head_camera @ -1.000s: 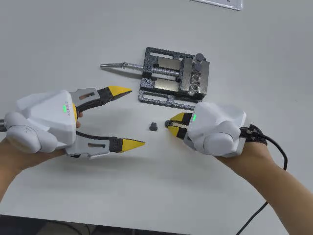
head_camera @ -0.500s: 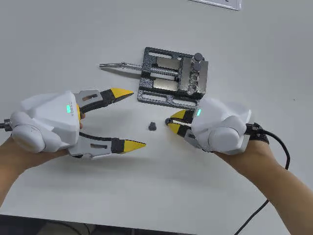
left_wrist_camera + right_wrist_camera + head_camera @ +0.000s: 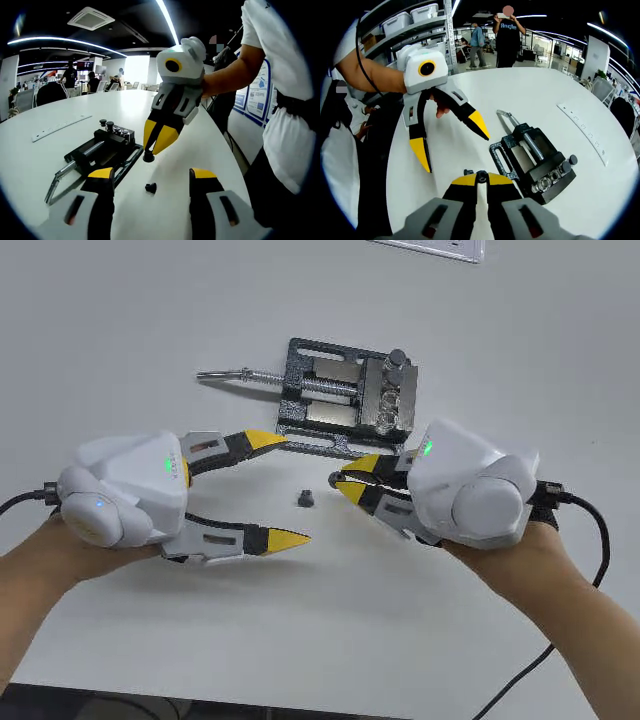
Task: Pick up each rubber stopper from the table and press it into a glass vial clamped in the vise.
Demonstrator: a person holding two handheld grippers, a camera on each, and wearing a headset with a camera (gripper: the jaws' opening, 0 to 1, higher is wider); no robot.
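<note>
A black vise [image 3: 330,400] stands at the table's far middle and clamps a row of glass vials [image 3: 386,410]. The two far vials carry dark stoppers [image 3: 397,358]; the nearer ones are bare at the top. My right gripper [image 3: 338,480] is shut on a small dark rubber stopper [image 3: 481,176] and hovers just in front of the vise [image 3: 535,160]. A second stopper [image 3: 304,498] lies loose on the table, also visible as the stopper [image 3: 150,188] between my left jaws. My left gripper [image 3: 283,489] stands wide open, holding nothing, to the left of that loose stopper.
The vise's screw handle [image 3: 235,374] sticks out to the left. A white ruler [image 3: 582,131] lies on the table beyond the vise. A cable [image 3: 590,530] trails from the right gripper. People stand in the room behind the round white table [image 3: 150,320].
My right gripper has risen off the table with the stopper and edged toward the vise. My left gripper has shifted a little to the right. The loose stopper has stayed put.
</note>
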